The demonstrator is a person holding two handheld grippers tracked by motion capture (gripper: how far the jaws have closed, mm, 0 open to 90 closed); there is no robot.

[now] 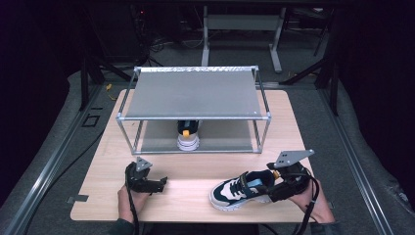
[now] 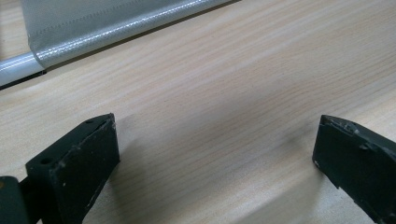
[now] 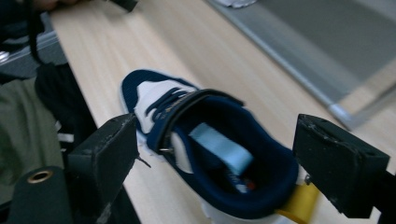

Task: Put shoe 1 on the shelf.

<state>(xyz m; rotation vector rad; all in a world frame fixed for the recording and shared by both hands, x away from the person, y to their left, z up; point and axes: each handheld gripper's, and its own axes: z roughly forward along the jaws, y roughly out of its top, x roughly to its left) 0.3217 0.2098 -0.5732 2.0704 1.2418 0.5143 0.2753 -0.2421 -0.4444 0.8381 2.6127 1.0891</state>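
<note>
Navy-and-white sneaker on wooden table, near right, toe pointing left. Right gripper straddles heel collar, jaws not yet pressing; close squarely before lifting toward metal-framed grey shelf rack. Left gripper released, near left, holding nothing.

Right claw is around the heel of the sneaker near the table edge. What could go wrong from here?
1. The right claw straddles the sneaker's padded heel collar; soft padding could slip as it lifts.
2. The sneaker lies near the table's front edge, so a nudge may push it off.
3. The shelf rack's front bar could catch it going in.
</note>
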